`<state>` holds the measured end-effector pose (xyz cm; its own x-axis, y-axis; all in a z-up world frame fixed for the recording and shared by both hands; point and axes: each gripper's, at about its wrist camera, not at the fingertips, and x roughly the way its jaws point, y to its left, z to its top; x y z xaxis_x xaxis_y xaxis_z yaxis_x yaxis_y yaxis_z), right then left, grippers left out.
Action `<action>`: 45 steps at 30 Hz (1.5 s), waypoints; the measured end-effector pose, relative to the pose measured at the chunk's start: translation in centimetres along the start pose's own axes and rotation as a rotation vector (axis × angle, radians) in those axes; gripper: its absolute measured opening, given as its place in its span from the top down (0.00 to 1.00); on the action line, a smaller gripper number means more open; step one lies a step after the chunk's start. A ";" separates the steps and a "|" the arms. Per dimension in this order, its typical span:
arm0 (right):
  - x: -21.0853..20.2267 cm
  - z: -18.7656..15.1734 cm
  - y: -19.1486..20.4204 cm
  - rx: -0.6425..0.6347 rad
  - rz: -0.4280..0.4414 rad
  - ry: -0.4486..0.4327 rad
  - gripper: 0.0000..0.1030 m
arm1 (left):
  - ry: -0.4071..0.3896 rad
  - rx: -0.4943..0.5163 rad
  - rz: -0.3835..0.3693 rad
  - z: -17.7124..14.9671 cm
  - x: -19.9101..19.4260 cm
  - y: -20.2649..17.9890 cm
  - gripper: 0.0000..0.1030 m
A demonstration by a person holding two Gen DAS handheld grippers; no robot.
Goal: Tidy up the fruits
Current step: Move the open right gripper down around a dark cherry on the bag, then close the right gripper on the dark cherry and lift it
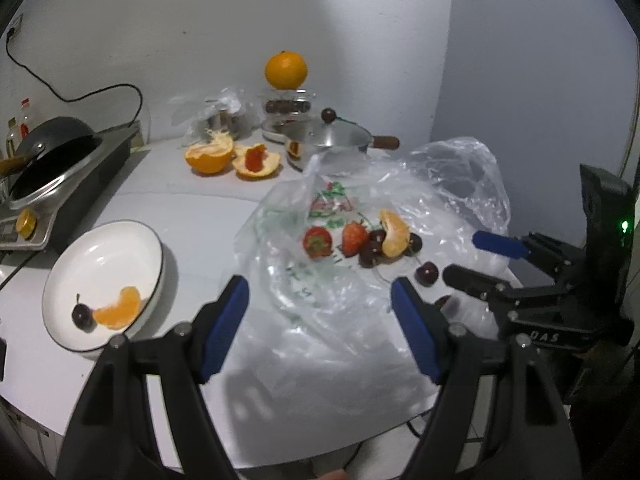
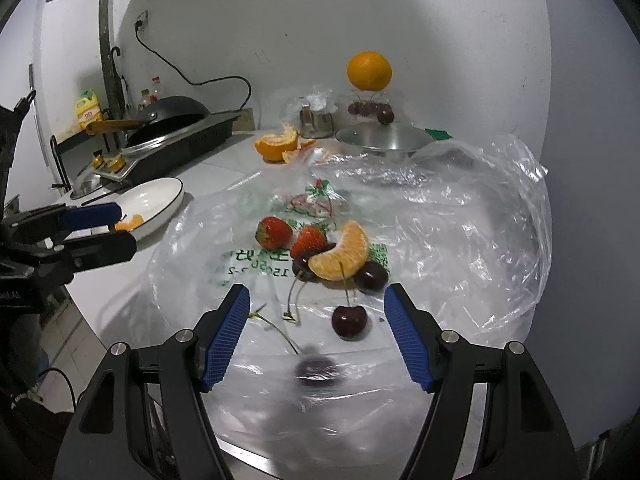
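Both the left gripper and the right gripper are matte black linkage frames with round silver pivot screws, their fingers faced with ribbed blue pads, and beside the plastic bag the right one's black body bears white lettering and a green light.

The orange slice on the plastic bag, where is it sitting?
In the right wrist view the orange slice lies mid-frame on the plastic bag, resting on dark cherries, just right of two strawberries.
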<state>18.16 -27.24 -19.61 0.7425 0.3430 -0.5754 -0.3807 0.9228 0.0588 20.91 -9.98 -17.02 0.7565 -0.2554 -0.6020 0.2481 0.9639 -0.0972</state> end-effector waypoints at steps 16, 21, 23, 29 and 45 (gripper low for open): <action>3.3 -1.2 -2.1 0.017 0.003 0.078 0.45 | 0.035 0.091 -0.051 1.0 3.0 -3.6 0.27; 4.5 -1.4 -2.5 0.016 -0.001 0.117 0.56 | 0.055 0.092 -0.049 0.9 4.0 -3.6 0.27; 4.9 -1.4 -2.5 0.012 0.000 0.131 0.56 | 0.059 0.093 -0.049 0.9 4.3 -3.6 0.27; 5.6 -1.7 -2.4 0.004 0.003 0.156 0.56 | 0.061 0.110 -0.047 1.2 4.8 -4.0 0.27; 4.6 -0.9 -3.0 0.003 0.035 0.128 0.72 | 0.038 0.188 -0.040 2.6 5.4 -6.2 0.27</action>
<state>22.23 -28.62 -23.16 0.6524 0.3496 -0.6724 -0.4030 0.9114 0.0829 25.04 -17.50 -17.58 0.7211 -0.2869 -0.6306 0.3892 0.9208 0.0262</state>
